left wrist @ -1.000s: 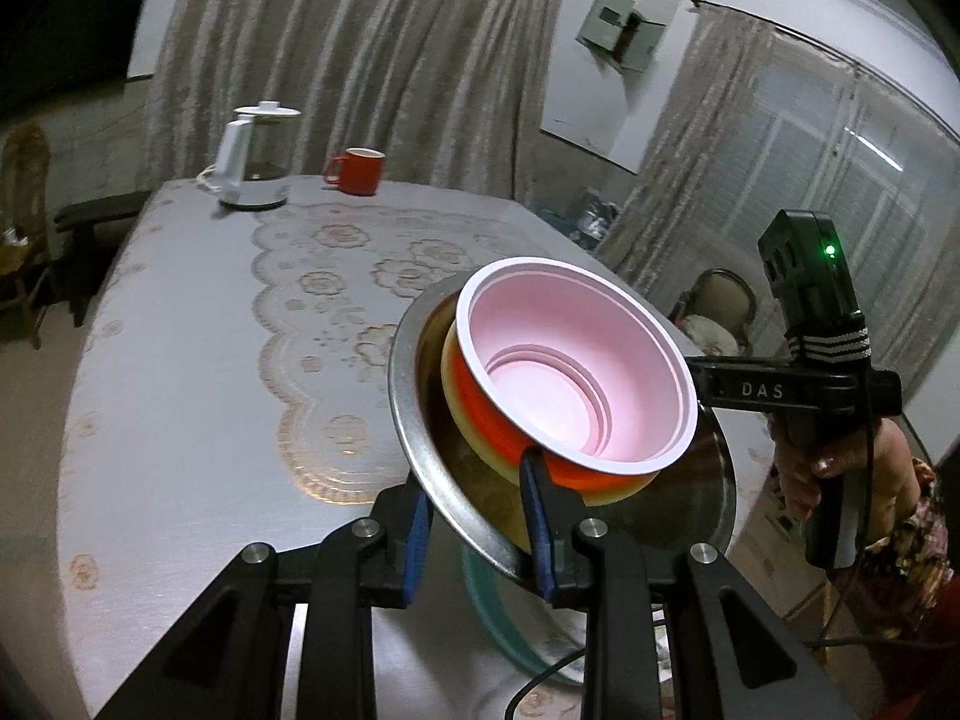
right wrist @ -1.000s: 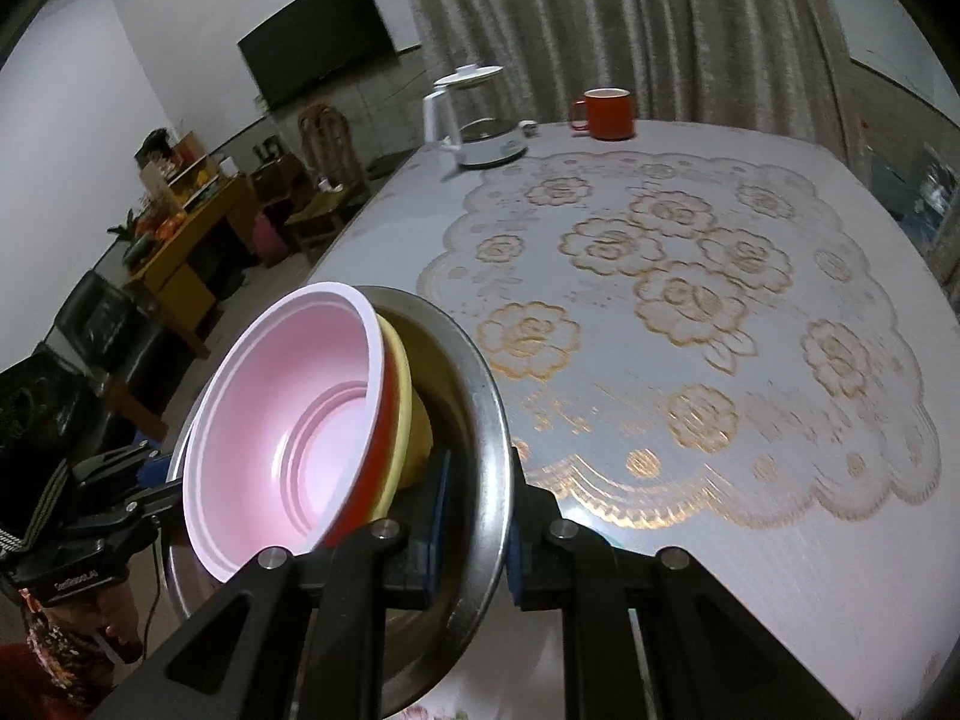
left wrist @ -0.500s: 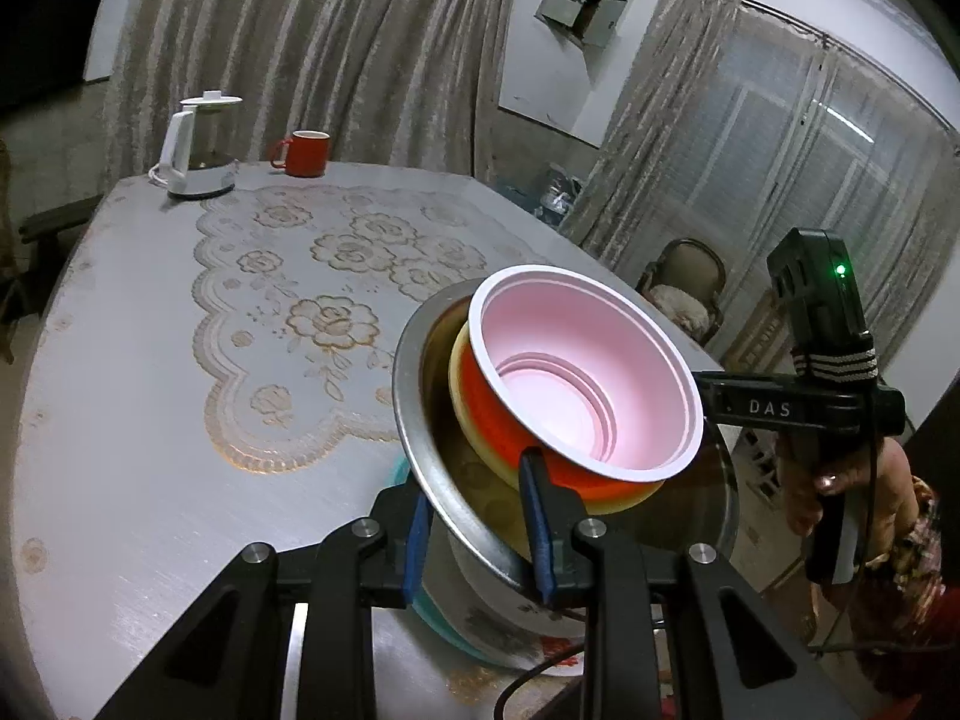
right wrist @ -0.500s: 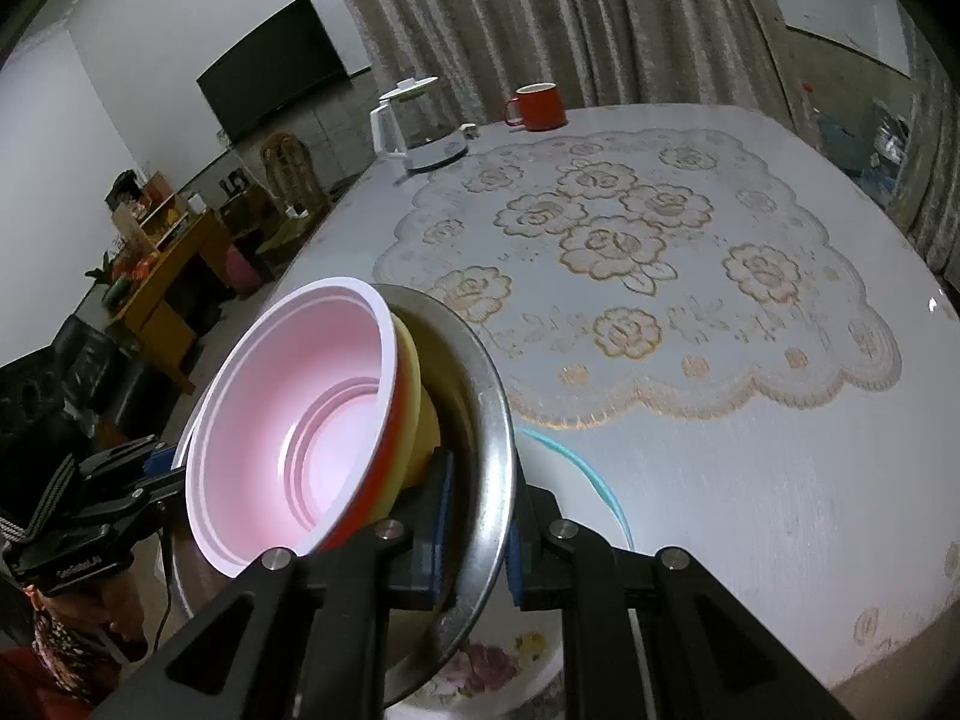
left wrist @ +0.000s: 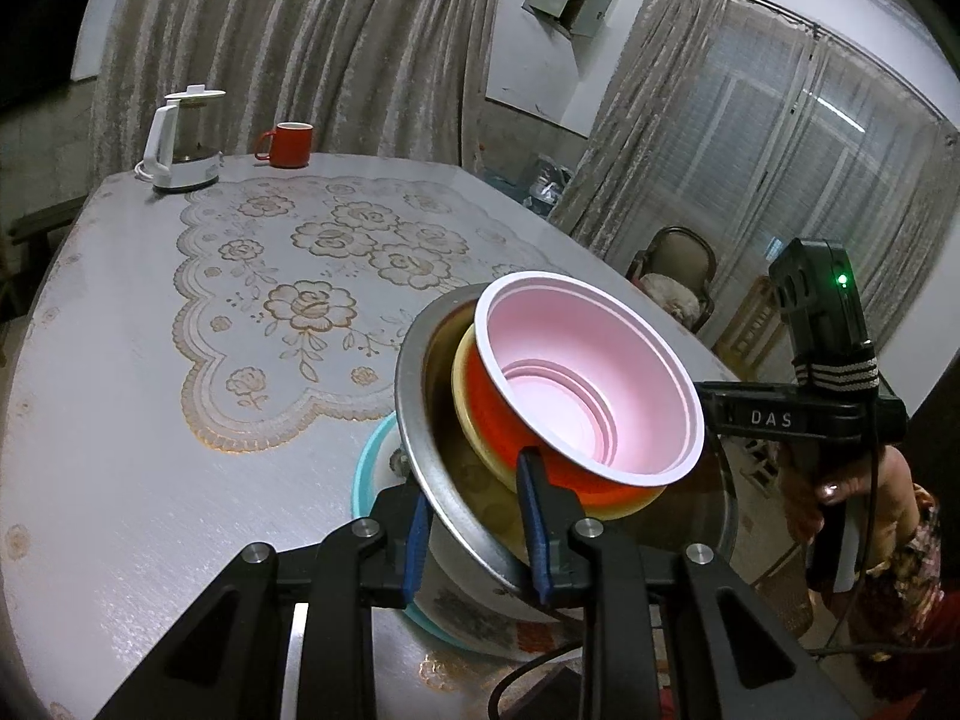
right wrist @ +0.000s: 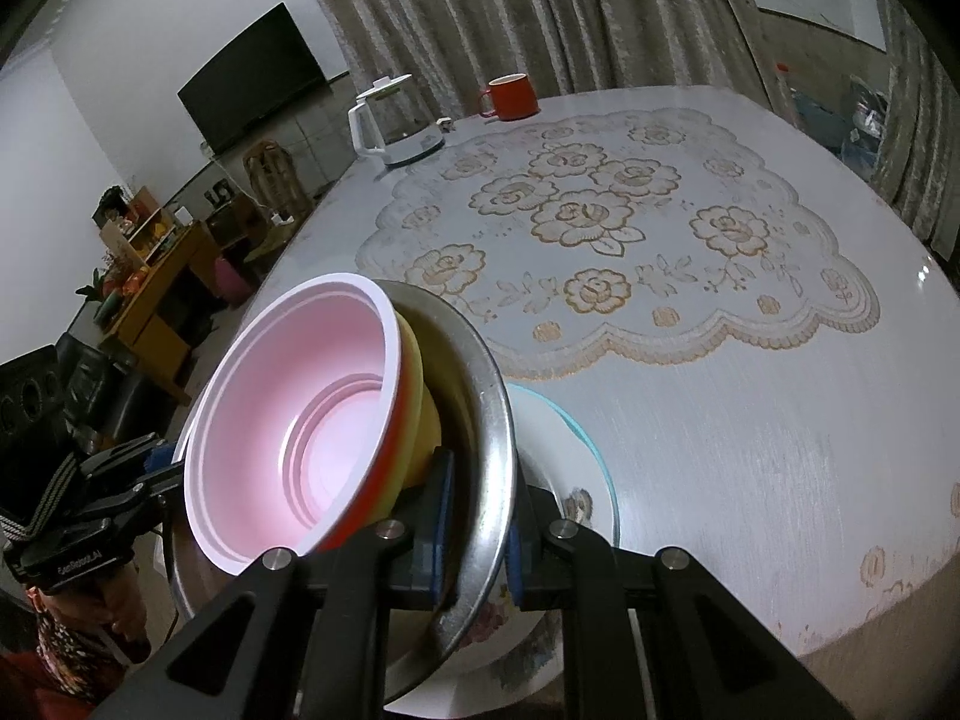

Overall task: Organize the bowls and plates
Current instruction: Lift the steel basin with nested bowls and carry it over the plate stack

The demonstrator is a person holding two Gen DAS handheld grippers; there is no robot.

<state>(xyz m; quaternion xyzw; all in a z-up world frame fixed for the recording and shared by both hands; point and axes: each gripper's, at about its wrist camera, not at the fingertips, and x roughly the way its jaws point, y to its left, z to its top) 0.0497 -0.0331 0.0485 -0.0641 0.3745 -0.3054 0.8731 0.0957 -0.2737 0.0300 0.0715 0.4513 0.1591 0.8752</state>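
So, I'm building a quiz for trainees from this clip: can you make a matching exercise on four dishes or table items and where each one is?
Things:
1. metal basin
2. pink-lined bowl
3. teal-rimmed plate
4. red mug

Places:
A. far end of the table, beside the kettle
B. on the table, under the basin
C. rim pinched by both grippers
D. topmost in the nested stack

Pairs: 1-C, 2-D, 3-B, 4-A

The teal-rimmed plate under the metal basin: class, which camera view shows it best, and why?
The right wrist view. There the teal-rimmed plate shows its white face, a floral print and a long arc of rim beside the metal basin. The left wrist view gives only a short teal crescent and a patterned strip below the basin.
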